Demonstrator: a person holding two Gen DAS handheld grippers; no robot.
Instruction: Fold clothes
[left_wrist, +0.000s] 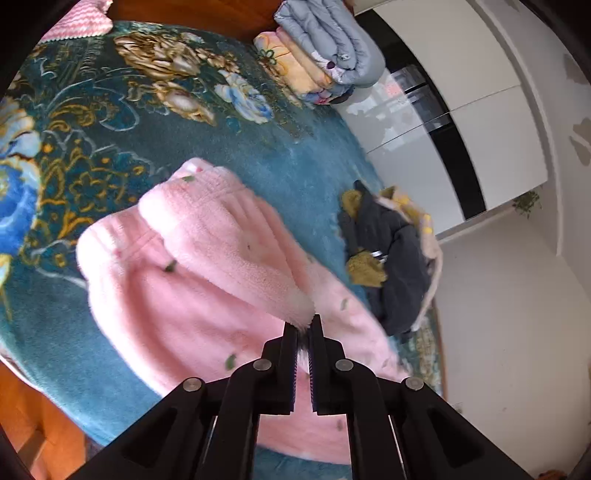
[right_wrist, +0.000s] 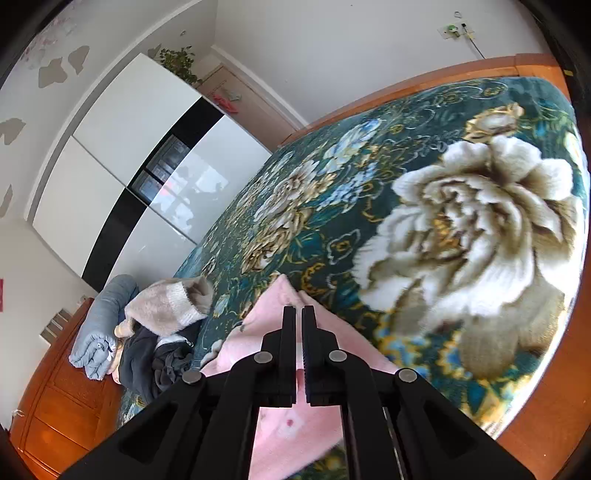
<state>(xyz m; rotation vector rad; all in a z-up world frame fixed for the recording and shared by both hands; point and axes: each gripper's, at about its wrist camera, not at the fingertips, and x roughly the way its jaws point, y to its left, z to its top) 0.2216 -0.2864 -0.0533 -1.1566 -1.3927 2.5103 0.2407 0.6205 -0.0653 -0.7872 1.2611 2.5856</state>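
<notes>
On the floral bed blanket (left_wrist: 258, 155), a partly doubled pink fleece garment (left_wrist: 192, 266) is pinched by both clenched grippers, left (left_wrist: 304, 325) and right (right_wrist: 299, 314), while a dark clothes heap (left_wrist: 388, 258) lies unfolded.

A floral blanket (left_wrist: 288, 162) carries pink fleece (left_wrist: 192, 258) and dark clothes (left_wrist: 391, 258).

Left gripper (left_wrist: 304, 325), right gripper (right_wrist: 299, 314) clamped

Open floral bed (right_wrist: 461, 221) on one side, dark clothes heap (left_wrist: 391, 258) crowding the other, folded stack (left_wrist: 325, 55) seemingly far back
</notes>
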